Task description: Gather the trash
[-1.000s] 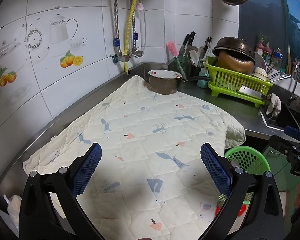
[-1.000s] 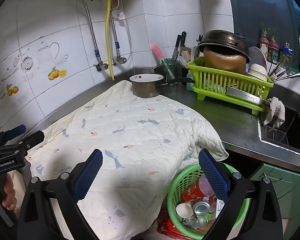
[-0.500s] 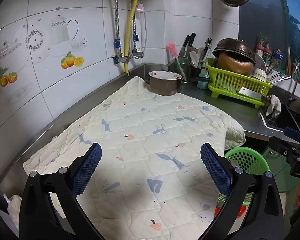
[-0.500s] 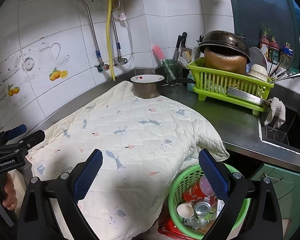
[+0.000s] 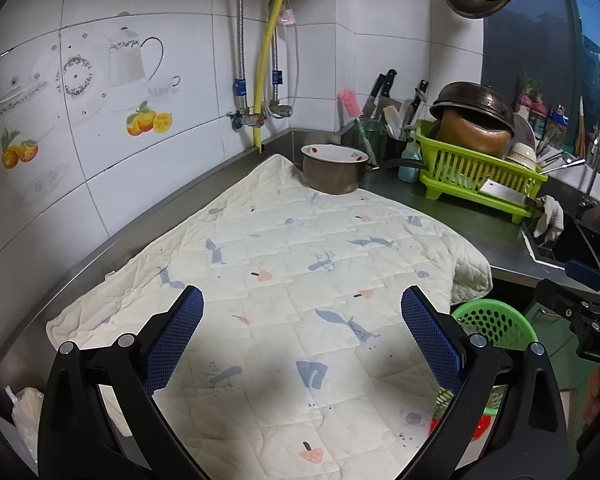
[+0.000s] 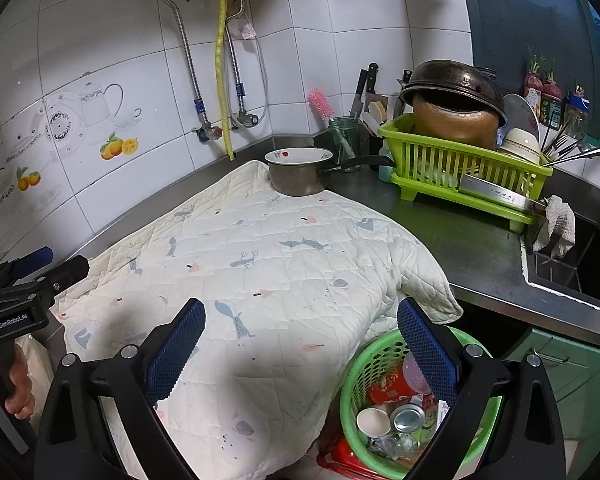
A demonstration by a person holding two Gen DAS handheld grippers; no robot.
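Two handheld grippers hover over a cream quilted cloth printed with small blue and pink figures, spread across a steel kitchen counter. The left gripper holds its blue-padded fingers wide apart with nothing between them; the right gripper is likewise spread wide and empty. The collected trash, a red printed cup, a white paper cup and a silver can, lies inside a round green plastic mesh basket on the floor below the counter edge, at five o'clock in the right wrist view. At twelve o'clock a metal saucepan topped by a white bowl sits on the cloth's far corner. A lime-green dish rack loaded with a dark wok stands at two o'clock.
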